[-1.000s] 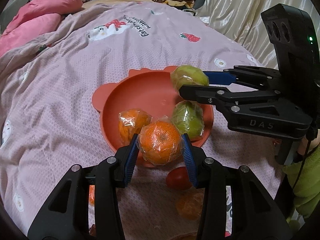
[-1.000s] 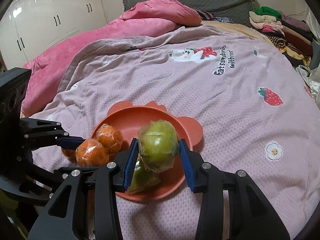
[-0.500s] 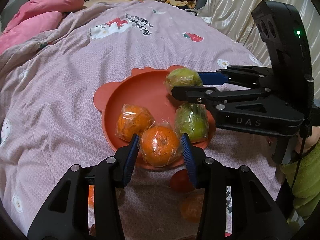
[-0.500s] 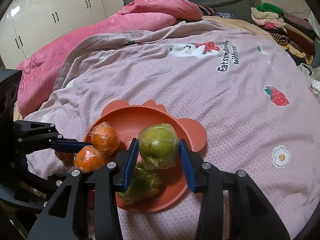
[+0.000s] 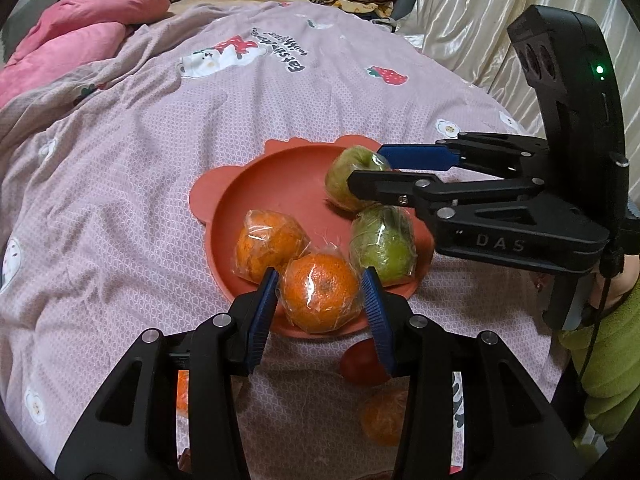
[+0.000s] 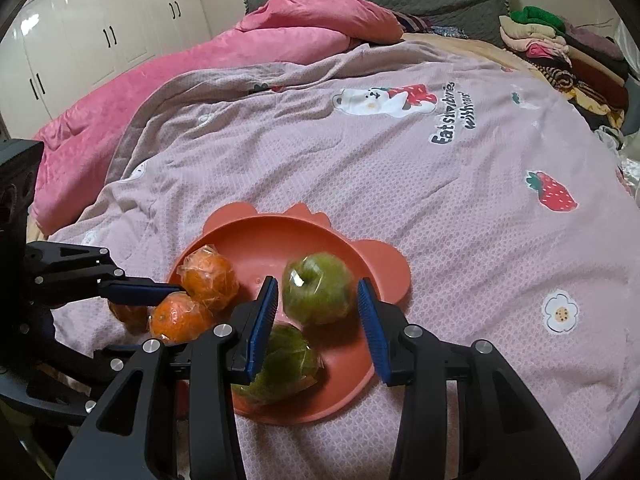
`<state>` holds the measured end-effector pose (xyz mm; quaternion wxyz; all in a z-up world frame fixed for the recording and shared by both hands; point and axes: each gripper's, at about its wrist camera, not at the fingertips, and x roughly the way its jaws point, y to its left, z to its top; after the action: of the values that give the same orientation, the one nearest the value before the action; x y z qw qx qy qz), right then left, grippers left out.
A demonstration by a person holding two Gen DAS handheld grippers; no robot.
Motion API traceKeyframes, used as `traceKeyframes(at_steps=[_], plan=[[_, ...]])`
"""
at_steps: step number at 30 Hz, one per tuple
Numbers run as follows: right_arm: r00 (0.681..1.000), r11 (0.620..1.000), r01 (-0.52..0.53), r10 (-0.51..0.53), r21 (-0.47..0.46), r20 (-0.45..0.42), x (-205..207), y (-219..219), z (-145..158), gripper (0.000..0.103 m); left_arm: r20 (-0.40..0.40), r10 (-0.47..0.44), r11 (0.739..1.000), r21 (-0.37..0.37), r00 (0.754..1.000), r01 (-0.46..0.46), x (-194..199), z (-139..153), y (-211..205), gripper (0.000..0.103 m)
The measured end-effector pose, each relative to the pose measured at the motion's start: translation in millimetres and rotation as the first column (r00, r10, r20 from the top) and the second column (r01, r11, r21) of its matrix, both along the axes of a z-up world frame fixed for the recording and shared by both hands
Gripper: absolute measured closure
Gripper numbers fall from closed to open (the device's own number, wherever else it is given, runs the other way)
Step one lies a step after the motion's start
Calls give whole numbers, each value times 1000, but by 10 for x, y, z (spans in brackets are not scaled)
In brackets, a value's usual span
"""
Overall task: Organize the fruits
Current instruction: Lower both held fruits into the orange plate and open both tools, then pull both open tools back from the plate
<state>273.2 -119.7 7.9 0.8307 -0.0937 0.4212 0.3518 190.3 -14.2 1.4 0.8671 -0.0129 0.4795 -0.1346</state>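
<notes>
1. Pinching a wrapped orange (image 5: pixel 320 294), the left gripper (image 5: pixel 322 300) holds it at the plate's (image 5: pixel 272 176) six-o'clock rim, presumably to set it down.
2. The right gripper (image 6: pixel 318 308) brackets a green apple (image 6: pixel 318 294) over the plate's three-o'clock side; pad contact cannot be told.

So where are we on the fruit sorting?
Done: one wrapped orange and one green apple lie on the red plate. In hand: the left gripper clamps a second orange at the plate's near rim. The right gripper brackets a second apple over it, grip unclear. Left: a red fruit and two loose oranges on the bedspread.
</notes>
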Motion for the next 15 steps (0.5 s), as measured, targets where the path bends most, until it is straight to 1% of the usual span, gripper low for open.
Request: traceKeyframes(at_steps=[5,7,9,13,15], plan=[[1000,999,24,-24,25,-8,-27,-98,28,62,2,3,1000,1,1000,-3,-10,4,-7,68],[999,999,34,-34,35,-10,-41,-144,42,59,2,2,1000,2,1000,-2,-3,6,-7,68],[999,998,45,-44,45,-7,-64,-195,65,54,3,5,1000,0,1000,-5,-2,8,-5,68],[998,996,57,-57,61,-1,-118,-276,117,49,7,7,1000,-2,1000,-7,-1,25,0,66],[998,996,62,-62,65,4,-140,-303,137,45,8,9,1000,-2,1000,-9,-5,32,1,66]])
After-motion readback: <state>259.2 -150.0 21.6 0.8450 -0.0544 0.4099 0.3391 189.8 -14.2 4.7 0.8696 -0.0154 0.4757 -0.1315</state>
